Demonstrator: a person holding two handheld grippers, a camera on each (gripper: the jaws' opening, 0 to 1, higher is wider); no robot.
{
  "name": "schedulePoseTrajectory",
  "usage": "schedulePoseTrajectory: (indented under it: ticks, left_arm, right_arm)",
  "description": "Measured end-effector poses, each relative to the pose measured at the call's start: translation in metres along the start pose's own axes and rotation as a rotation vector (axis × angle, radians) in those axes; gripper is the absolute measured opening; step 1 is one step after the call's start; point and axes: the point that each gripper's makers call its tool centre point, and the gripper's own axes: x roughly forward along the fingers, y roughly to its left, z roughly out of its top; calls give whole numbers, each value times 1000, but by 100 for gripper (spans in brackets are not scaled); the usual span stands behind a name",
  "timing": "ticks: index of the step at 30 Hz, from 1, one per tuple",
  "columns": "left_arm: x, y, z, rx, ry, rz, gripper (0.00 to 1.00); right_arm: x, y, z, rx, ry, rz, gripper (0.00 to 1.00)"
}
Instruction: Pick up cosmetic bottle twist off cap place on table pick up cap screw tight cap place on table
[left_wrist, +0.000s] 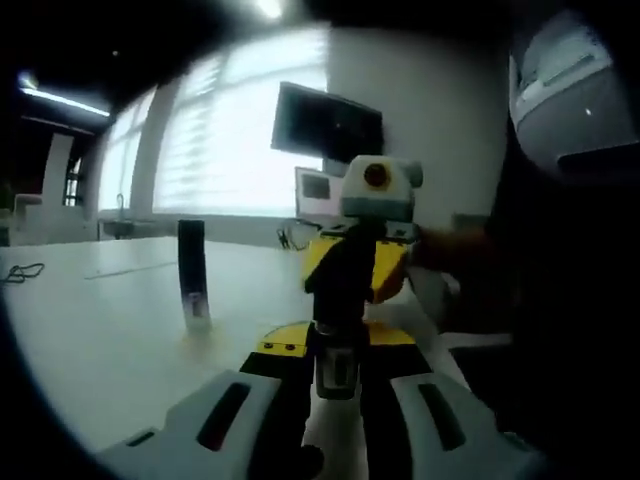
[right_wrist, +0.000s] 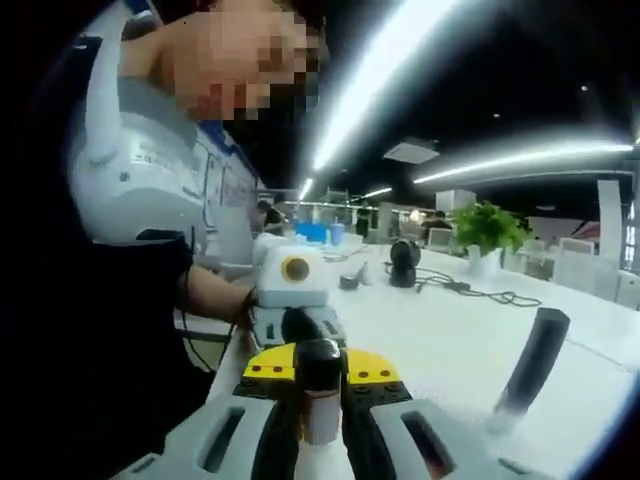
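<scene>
Both grippers meet over the white tabletop (left_wrist: 100, 330), held clear of it. Left gripper (left_wrist: 335, 385) clamps the cosmetic bottle (left_wrist: 336, 368) at one end; right gripper (right_wrist: 320, 415) pinches the opposite end, likely the cap. Step: twisting, direction unclear. A dark tube (left_wrist: 192, 272) stands farther in. Next: counter-rotate, keeping both ends aligned.

Bright blinded windows (left_wrist: 230, 140), a dark monitor (left_wrist: 328, 122), long ceiling light strips (right_wrist: 400, 70), white table (right_wrist: 470, 350), potted plant (right_wrist: 487, 228).
</scene>
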Motion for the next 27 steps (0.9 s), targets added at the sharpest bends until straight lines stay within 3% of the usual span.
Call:
schedulePoseTrajectory:
  ticks: [5,11,22,25,27]
  left_arm:
    - [0,-4,1,-5,-1,-25,8]
    - [0,-6,2,-6,-6,-39,8]
    - [1,-5,2,-13,-6,-33,8]
    - [0,-1,4,-15,-17,-17,8]
    - [0,2,5,-9,-23,1,8]
  right_arm:
    - [-2,3,0,49,-11,104,8]
    - [-8,0,0,27,-33,146,8]
    - [-9,-1,0,7,-38,141,10]
    - [-9,-8,0,12,-43,94,26]
    - [-8,-11,2,35,-65,73,28]
